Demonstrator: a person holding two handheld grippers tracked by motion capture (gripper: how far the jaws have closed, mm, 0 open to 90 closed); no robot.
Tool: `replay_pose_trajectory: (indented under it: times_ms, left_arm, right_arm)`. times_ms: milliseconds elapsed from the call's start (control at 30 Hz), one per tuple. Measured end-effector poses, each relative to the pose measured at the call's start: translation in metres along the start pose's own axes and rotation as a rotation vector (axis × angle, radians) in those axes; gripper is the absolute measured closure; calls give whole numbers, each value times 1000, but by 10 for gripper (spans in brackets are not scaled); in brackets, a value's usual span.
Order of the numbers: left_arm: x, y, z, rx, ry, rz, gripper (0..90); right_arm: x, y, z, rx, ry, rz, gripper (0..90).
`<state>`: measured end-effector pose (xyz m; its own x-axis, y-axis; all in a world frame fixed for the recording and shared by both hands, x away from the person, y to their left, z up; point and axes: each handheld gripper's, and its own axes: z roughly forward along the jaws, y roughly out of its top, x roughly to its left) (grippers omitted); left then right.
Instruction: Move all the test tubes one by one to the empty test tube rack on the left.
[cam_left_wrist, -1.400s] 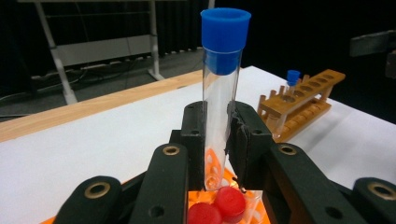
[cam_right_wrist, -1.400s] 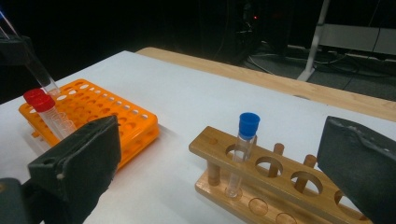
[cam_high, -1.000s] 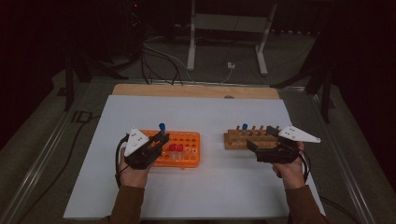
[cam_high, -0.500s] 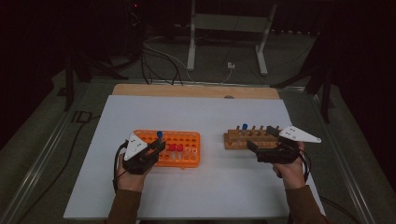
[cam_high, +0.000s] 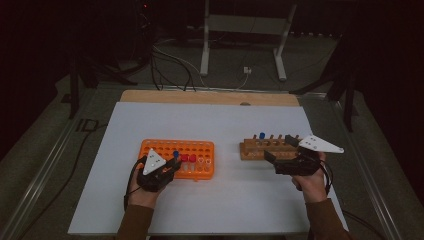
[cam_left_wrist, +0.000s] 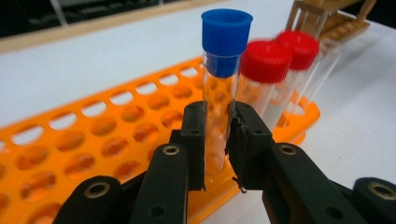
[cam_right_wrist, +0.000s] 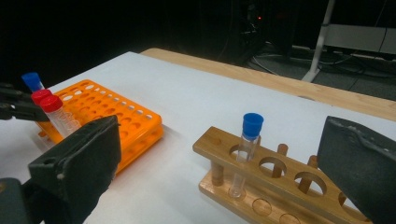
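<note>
Lowered since the earlier frame, the left gripper (cam_high: 170, 164) now holds its blue-capped tube (cam_left_wrist: 223, 79) down at the orange rack (cam_high: 200, 150), while the right gripper (cam_high: 272, 159) has kept its place.

Both left jaws are clamped on the clear glass of the tube, 1 pad on each side; the tube stands upright between them, its blue cap well above the pads and its lower end down among the rack's holes. Just beyond the jaws, 2 red-capped tubes (cam_left_wrist: 266, 70) stand in the same rack. The right jaws stand wide apart with nothing between them; ahead of them sits the wooden rack (cam_right_wrist: 271, 182), where 1 more blue-capped tube (cam_right_wrist: 247, 149) stands upright in an end hole.
</note>
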<state>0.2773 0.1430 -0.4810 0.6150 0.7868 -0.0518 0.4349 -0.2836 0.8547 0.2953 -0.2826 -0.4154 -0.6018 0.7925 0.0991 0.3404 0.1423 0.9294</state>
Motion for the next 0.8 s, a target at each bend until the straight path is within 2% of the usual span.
replay_pose_trajectory:
  times_ms: [67, 400, 533, 633, 733, 800]
  left_arm:
    - [1, -2, 2, 20, -2, 1, 772]
    - [2, -4, 4, 41, -9, 6, 773]
    - [1, -6, 7, 72, -3, 23, 773]
    - [0, -6, 8, 75, -14, 27, 765]
    - [0, -6, 7, 66, -17, 21, 704]
    - [1, -6, 4, 40, -26, 7, 642]
  right_arm:
    - [0, 0, 0, 0, 2, 1, 1]
    - [1, -2, 2, 8, 6, 0, 1]
    - [1, -2, 3, 9, 7, -2, 1]
    - [1, -2, 3, 9, 7, -2, 1]
    - [1, -1, 2, 8, 7, 1, 1]
    - [0, -1, 2, 6, 6, 0, 1]
